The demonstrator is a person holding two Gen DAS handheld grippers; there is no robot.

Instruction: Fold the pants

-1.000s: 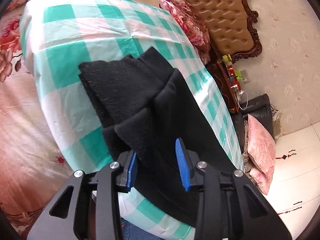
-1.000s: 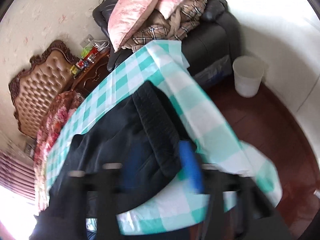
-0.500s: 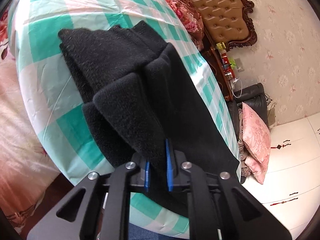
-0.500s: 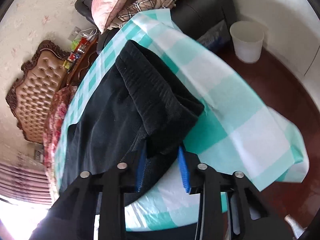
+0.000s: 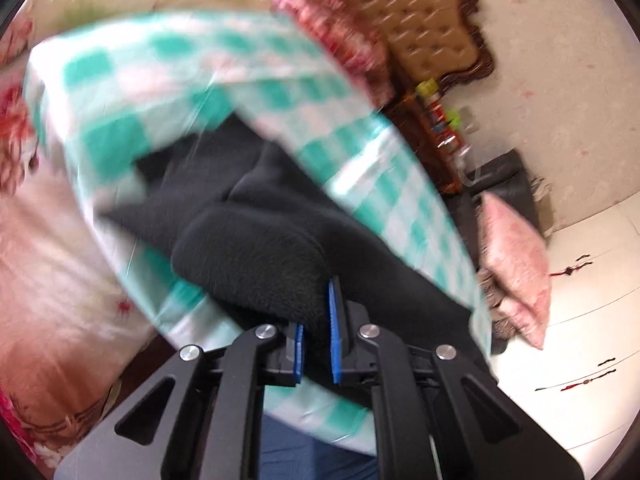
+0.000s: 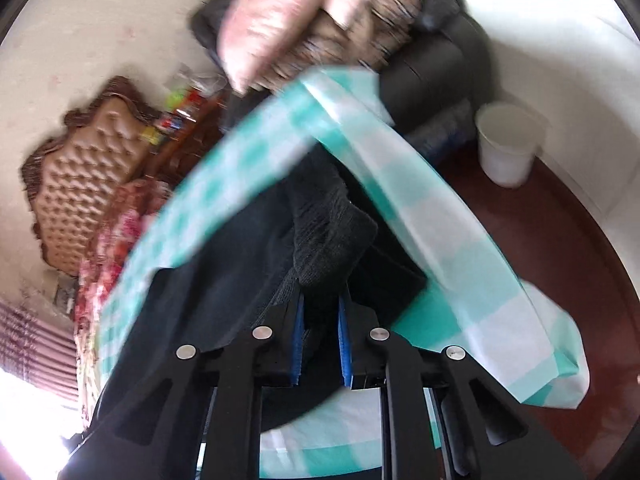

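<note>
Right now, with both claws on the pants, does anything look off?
Yes. The checkered cloth seems lifted with the black pants: a fold drapes over them in both views, so either claw, left or right, may have pinched it too.

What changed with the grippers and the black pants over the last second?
Both grippers closed: the left gripper and right gripper went from open around the black pants to shut on them, bunching the fabric. The pants remain on the green checked cloth.
</note>
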